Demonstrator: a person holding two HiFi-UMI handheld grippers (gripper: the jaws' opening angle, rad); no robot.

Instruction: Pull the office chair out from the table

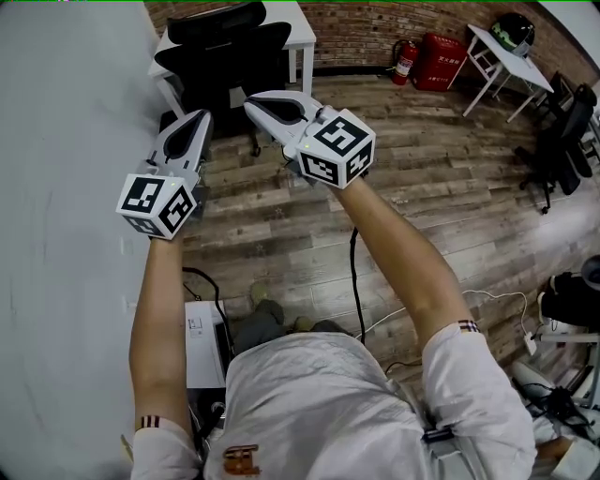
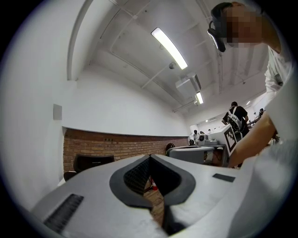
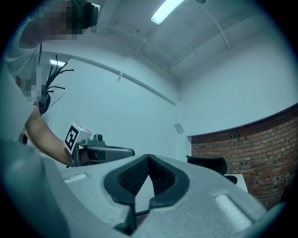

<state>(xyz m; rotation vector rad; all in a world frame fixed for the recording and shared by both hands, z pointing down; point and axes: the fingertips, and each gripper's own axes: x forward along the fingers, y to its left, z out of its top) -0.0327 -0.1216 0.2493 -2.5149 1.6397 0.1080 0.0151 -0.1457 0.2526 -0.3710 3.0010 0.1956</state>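
Both grippers are closed with nothing between the jaws. The left gripper (image 1: 199, 117) and right gripper (image 1: 253, 105) point side by side toward the black office chair (image 1: 225, 58), which is tucked against the white table (image 1: 302, 28) near the brick wall (image 1: 361, 28), clear of both tips. This looks like the approach; next the jaws must open and take the chair's back. Counted: two grippers, two black chairs with the second chair (image 1: 562, 141) far right, and two white tables with the second table (image 1: 506, 58) near it.

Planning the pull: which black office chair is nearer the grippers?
The office chair at the white table just ahead of them; the other chair stands off at the right.
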